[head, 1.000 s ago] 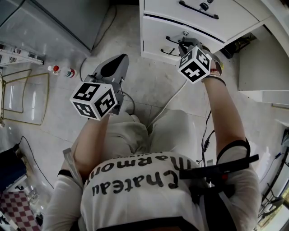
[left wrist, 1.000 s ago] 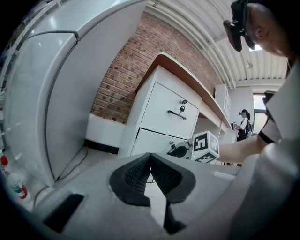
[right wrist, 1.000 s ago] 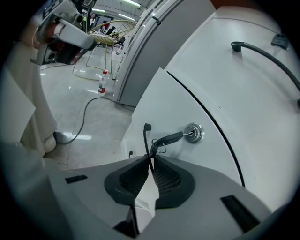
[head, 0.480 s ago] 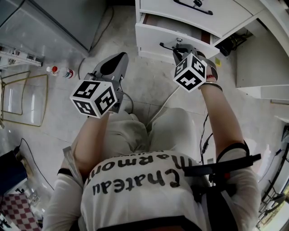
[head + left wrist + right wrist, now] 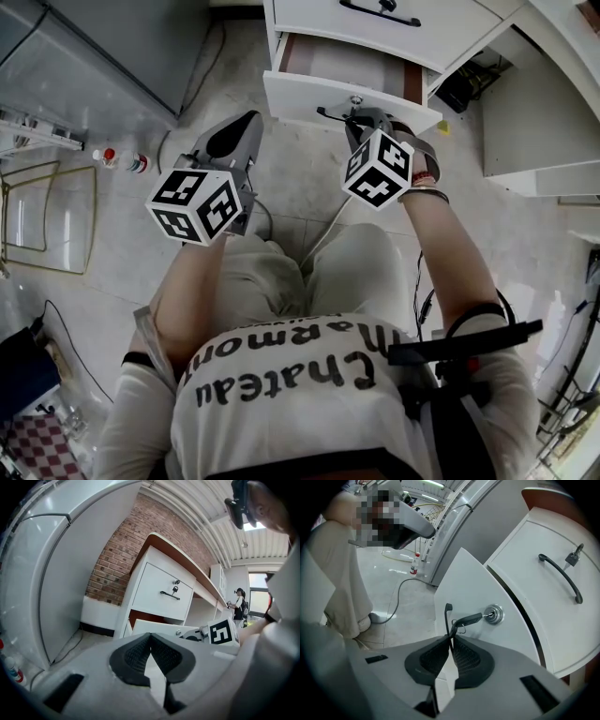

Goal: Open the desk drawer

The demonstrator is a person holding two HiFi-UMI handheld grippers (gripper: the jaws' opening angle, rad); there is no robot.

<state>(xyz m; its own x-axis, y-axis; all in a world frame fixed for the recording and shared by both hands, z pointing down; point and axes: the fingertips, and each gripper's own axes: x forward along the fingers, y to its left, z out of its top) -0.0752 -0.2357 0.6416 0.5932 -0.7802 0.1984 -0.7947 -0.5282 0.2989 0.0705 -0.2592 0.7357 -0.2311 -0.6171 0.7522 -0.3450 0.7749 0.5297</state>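
With the right tool (image 5: 451, 638), pinched the thin black handle (image 5: 448, 616) of the lower drawer (image 5: 349, 97), jaws closed tight on the bar near its end. Held that drawer partly out of the white counter (image 5: 539, 131), brown inside (image 5: 347, 62) showing behind the front panel. Showed a dark key (image 5: 469, 618) sitting in the round lock (image 5: 493, 613), just beside the handle, ring hanging close to the jaw tips. Above it, caught the upper drawer (image 5: 375, 26) flush and shut, with its own curved black handle (image 5: 561, 577) and a key beside it.

Carried the left tool (image 5: 151, 638) to the side, well apart from the drawer, jaws together on nothing, pointed over the pale tiled floor (image 5: 309, 178). Took in a white cable (image 5: 342, 217) trailing across the tiles between the knees, two small bottles (image 5: 122, 159) standing near the grey cabinet (image 5: 131, 56), and a brick wall (image 5: 136, 550) behind the counter.
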